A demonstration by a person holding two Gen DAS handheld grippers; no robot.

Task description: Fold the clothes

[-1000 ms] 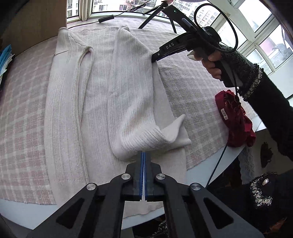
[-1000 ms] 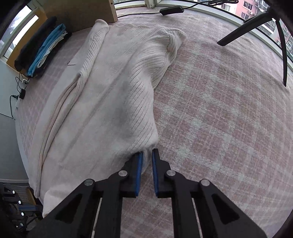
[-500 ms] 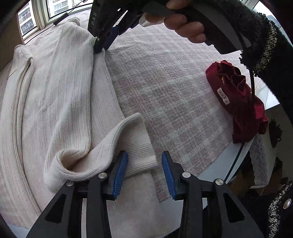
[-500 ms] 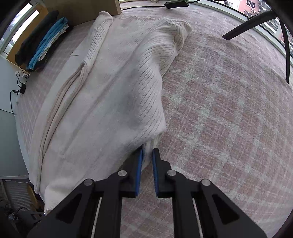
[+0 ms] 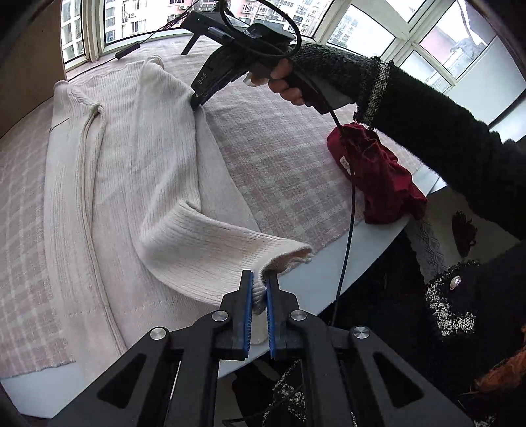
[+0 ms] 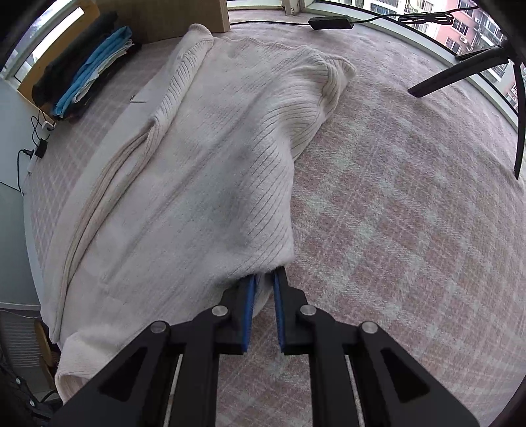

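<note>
A cream ribbed sweater [image 5: 138,147] lies lengthwise on the plaid-covered table, with one sleeve folded across its body. My left gripper [image 5: 259,279] is closing tight on that sleeve's cuff [image 5: 282,254]. The cuff is pinched between the blue pads and raised a little near the table's front edge. In the left wrist view, my right gripper [image 5: 197,101] pinches the sweater's right side edge farther up. The right wrist view shows the right gripper [image 6: 264,279] shut on a fold of the sweater [image 6: 213,164], with fabric between the pads.
A crumpled dark red cloth [image 5: 378,177] lies at the table's right edge. The pale table rim [image 5: 328,262] runs just past the cuff. A stack of folded clothes [image 6: 85,72] sits far left. A black tripod leg [image 6: 460,72] and a power adapter [image 6: 328,23] stand near the windows.
My left gripper went from shut and empty to open around the sleeve cuff. It then closed on the cuff and drew it up toward the table edge. The right gripper kept its hold.
</note>
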